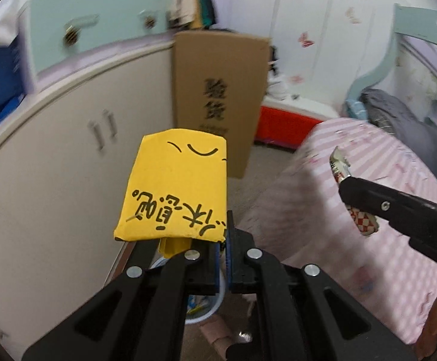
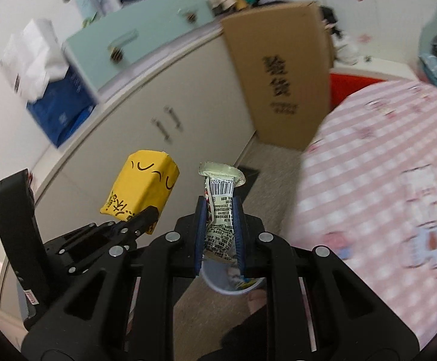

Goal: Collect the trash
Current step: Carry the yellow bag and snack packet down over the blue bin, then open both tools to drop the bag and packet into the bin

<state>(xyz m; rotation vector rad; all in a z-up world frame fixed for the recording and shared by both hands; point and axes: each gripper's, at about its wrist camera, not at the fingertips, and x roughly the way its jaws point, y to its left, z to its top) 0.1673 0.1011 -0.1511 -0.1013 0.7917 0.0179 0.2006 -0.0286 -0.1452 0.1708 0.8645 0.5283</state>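
Note:
My left gripper (image 1: pixel 223 237) is shut on a yellow packet (image 1: pixel 175 186) with black writing, held up in the air; it also shows in the right wrist view (image 2: pixel 141 186). My right gripper (image 2: pixel 220 225) is shut on a crumpled snack wrapper (image 2: pixel 221 207) with a barcode; in the left wrist view the wrapper (image 1: pixel 342 171) sticks out of the right gripper (image 1: pixel 346 192) over the bed. A white bin (image 2: pixel 233 282) with trash in it stands on the floor right below both grippers and shows in the left wrist view (image 1: pixel 200 307).
A cream cabinet (image 1: pixel 68 156) with two handles runs along the left. A tall cardboard box (image 1: pixel 218 102) leans at its end. A bed with a pink striped cover (image 1: pixel 354 210) fills the right. A red box (image 1: pixel 284 126) stands behind.

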